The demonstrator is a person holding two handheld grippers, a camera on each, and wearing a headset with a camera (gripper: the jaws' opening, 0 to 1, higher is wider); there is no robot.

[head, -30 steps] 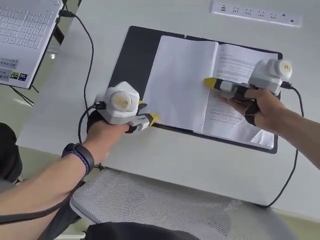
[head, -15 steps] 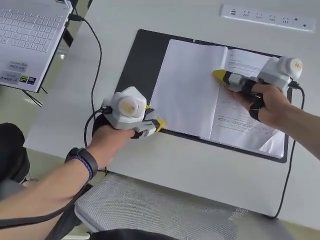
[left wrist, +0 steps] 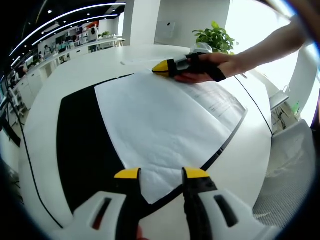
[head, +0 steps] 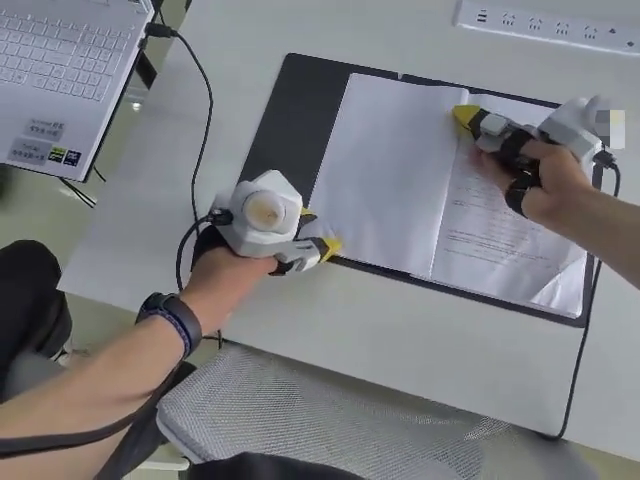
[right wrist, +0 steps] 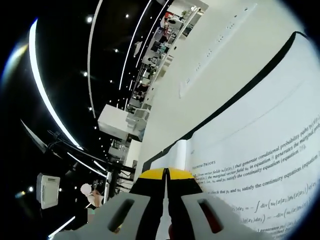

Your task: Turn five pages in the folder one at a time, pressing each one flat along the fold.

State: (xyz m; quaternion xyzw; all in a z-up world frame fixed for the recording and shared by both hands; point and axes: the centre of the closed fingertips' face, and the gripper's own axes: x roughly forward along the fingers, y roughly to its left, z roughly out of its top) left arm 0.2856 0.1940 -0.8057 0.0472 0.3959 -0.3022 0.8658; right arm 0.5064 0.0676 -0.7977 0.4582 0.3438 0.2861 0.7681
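Note:
A black folder [head: 285, 110] lies open on the white desk, with a blank white page [head: 385, 170] on the left and a printed page [head: 500, 240] on the right. My right gripper [head: 466, 116] is shut, its yellow tips pressed on the paper at the fold near the folder's far edge. In the right gripper view the shut gripper [right wrist: 165, 174] rests on the printed page [right wrist: 260, 165]. My left gripper [head: 322, 245] hovers at the blank page's near left corner. It is open [left wrist: 161, 174], with the corner of the blank page [left wrist: 160, 120] lying between its jaws, ungripped.
An open laptop [head: 60, 70] sits at the far left, and a black cable [head: 200, 110] runs from it past the folder's left edge. A white power strip [head: 545, 25] lies along the back of the desk. A grey mesh chair seat [head: 330, 420] is below the desk's front edge.
My right gripper has slid along the fold toward the folder's far edge, still shut. The left gripper has stayed by the near left corner. The head camera has shifted.

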